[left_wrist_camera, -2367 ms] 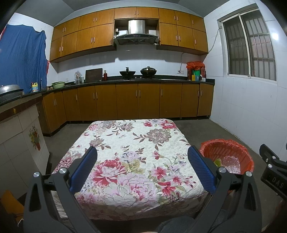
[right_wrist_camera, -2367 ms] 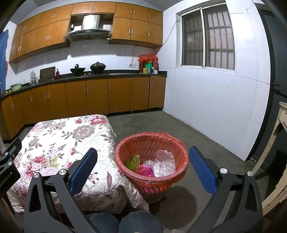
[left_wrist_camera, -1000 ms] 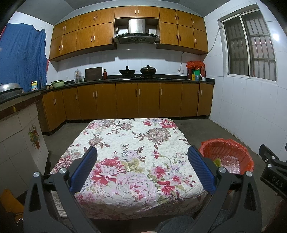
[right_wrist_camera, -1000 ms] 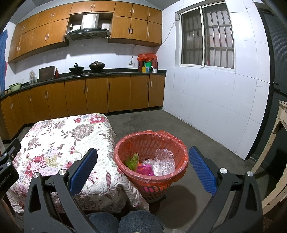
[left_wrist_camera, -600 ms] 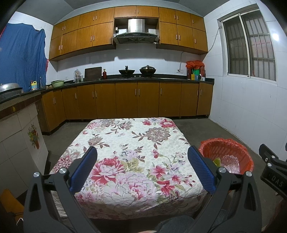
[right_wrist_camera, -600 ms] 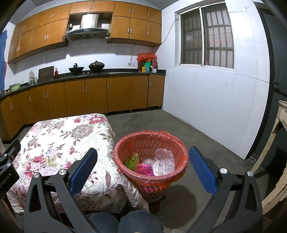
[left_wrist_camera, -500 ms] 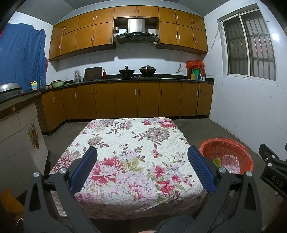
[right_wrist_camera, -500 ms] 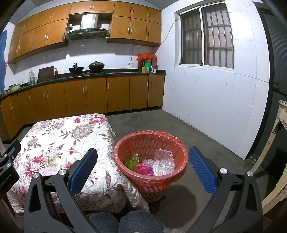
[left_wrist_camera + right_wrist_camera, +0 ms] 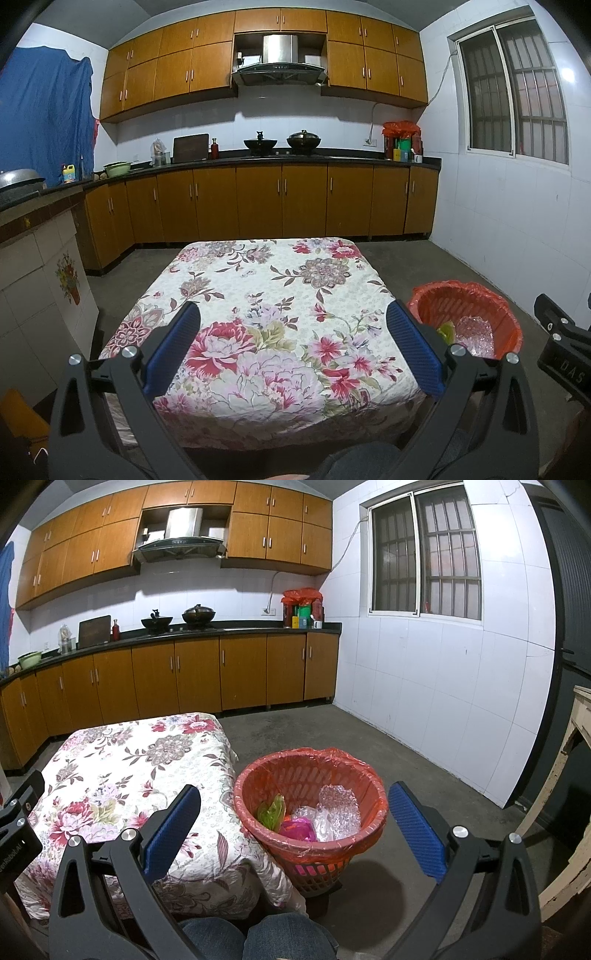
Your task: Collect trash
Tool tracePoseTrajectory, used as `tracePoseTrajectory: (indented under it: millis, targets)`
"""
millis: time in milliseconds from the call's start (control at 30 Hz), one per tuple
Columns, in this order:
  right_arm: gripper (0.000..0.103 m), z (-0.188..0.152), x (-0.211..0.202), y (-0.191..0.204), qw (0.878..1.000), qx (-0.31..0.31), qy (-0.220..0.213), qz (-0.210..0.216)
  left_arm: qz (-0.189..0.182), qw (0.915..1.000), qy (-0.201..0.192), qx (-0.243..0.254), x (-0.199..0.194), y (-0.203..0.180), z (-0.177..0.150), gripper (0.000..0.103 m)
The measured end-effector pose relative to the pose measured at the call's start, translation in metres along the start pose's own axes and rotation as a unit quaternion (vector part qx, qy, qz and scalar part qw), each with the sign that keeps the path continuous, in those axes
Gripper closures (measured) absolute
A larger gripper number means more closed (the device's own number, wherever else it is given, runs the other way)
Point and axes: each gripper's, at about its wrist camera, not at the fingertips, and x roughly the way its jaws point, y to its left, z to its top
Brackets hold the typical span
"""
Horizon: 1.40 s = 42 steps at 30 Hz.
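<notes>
Left gripper (image 9: 293, 354) over the floral tabletop (image 9: 266, 295), jaws spread, holding nothing. Right gripper (image 9: 293, 834) above the orange bin (image 9: 310, 843) of wrappers, jaws likewise spread and empty.

Upright orange-lined trash basket (image 9: 311, 775) beside the table, holding green, pink and clear plastic trash (image 9: 338, 810).

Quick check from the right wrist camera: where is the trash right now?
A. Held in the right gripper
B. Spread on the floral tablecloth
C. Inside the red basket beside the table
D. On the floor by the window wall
C: the green wrapper, pink wrapper and bubble wrap lie inside the basket; the tablecloth is bare and the right gripper is open, holding nothing.
</notes>
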Motion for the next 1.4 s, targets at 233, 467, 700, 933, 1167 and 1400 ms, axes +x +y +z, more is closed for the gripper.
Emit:
tracePoseTrajectory:
  millis: [233,467,700,933,1167,1400]
  targets:
    - [0.002,0.0004,0.0,0.0001,1.0,0.0,0.0,0.0,0.0,1.0,0.001,0.0,-0.0001,0.0016,-0.0001,0.004]
    - [0.002,0.0004,0.0003,-0.0002,1.0,0.0,0.001,0.0,-0.001,1.0,0.005,-0.001,0.0007,-0.0009,-0.0033,0.004]
    - [0.002,0.0009,0.0004,-0.0003,1.0,0.0,0.002,0.0,-0.001,1.0,0.005,-0.001,0.0016,0.0005,-0.0036,0.004]
    - [0.002,0.001,0.0005,-0.0004,1.0,0.0,0.002,0.0,-0.001,1.0,0.006,-0.001,0.0023,0.0019,-0.0027,0.004]
    - [0.002,0.0016,0.0004,-0.0004,1.0,0.0,0.002,0.0,-0.003,0.9999,0.01,-0.002,0.0029,0.0013,-0.006,0.004]
    - [0.002,0.0019,0.0006,-0.0006,1.0,0.0,0.003,0.001,-0.003,0.9999,0.012,-0.002,0.0049,0.0031,-0.0069,0.004]
